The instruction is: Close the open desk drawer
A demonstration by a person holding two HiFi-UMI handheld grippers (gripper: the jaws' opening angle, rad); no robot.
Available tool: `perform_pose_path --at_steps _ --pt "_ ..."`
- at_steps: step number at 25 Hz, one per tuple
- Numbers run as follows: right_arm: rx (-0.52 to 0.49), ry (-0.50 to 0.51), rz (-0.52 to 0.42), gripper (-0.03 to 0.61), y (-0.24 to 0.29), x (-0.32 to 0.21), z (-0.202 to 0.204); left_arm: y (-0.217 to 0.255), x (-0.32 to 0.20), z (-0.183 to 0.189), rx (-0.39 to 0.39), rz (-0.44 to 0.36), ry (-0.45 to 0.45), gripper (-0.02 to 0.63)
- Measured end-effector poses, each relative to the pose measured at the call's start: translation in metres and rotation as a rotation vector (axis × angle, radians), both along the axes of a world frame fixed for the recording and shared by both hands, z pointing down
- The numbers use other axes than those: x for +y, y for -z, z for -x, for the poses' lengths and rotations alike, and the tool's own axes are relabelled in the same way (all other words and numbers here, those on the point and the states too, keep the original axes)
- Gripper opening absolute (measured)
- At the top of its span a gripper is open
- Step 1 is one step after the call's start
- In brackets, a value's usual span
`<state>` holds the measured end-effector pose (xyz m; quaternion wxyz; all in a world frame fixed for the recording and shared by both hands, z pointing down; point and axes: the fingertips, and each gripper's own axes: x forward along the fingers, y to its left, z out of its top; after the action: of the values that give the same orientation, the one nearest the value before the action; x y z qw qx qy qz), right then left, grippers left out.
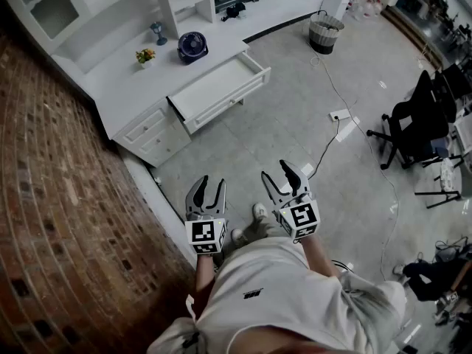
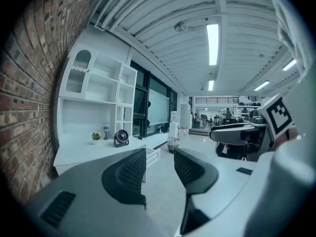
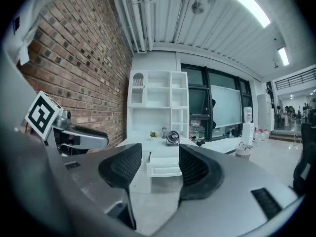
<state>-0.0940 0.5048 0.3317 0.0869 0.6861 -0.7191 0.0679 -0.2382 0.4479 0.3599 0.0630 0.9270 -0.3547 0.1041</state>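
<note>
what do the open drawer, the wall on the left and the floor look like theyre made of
The drawer: probably white-painted wood or board, smooth and matte; core not visible. The wall: exposed reddish-brown brick, rough, with mortar lines. The floor: likely grey tile or polished stone, given faint joints and soft reflections.

Surroundings noted: furnishings and loose items in an office interior.
A brick wall [image 1: 51,198] runs along the left, with white shelving [image 1: 96,9] against it. Below the shelving sit a dark round fan [image 1: 192,46], a small potted plant [image 1: 145,55] and a small blue ornament [image 1: 157,32]. On the grey tiled floor [image 1: 280,116] are a woven basket [image 1: 325,33], a white power strip [image 1: 339,114] with a trailing cable [image 1: 327,150], and a black office chair [image 1: 413,120] at the right.
</note>
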Motion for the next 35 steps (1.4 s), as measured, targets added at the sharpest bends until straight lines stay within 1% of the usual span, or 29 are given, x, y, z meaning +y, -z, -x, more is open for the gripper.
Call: perform_pose_path --at_steps 3,6,9,14,17,20,24,29,35 --pt "0.0 -0.008 0.0 0.221 -0.004 0.006 0.014 -0.005 0.006 0.013 0.006 0.001 -0.007 0.19" --pt "-0.007 -0.015 0.002 0.221 -0.008 0.007 0.019 -0.009 0.007 0.019 0.01 0.003 -0.007 0.19" --pt "-0.013 -0.019 0.01 0.221 -0.014 0.003 0.018 -0.013 0.003 0.017 0.013 0.011 -0.006 0.19" --pt "-0.034 -0.017 0.027 0.221 -0.026 -0.016 0.006 -0.022 -0.015 0.006 -0.005 0.021 0.002 0.19" --pt "-0.047 -0.014 0.033 0.221 -0.034 -0.032 -0.01 -0.026 -0.029 -0.006 -0.014 0.031 0.014 0.19" --pt "-0.055 -0.015 0.031 0.221 -0.031 -0.05 -0.027 -0.03 -0.045 -0.021 -0.036 0.035 0.02 0.189" --pt "-0.073 0.011 0.03 0.221 -0.031 -0.067 -0.049 -0.028 -0.061 -0.047 -0.048 0.029 0.028 0.189" --pt "-0.114 0.047 0.024 0.221 -0.034 -0.079 -0.077 -0.024 -0.072 -0.08 -0.074 0.018 0.044 0.189" --pt "-0.132 0.08 0.028 0.221 -0.04 -0.092 -0.102 -0.027 -0.08 -0.102 -0.095 0.019 0.074 0.189"
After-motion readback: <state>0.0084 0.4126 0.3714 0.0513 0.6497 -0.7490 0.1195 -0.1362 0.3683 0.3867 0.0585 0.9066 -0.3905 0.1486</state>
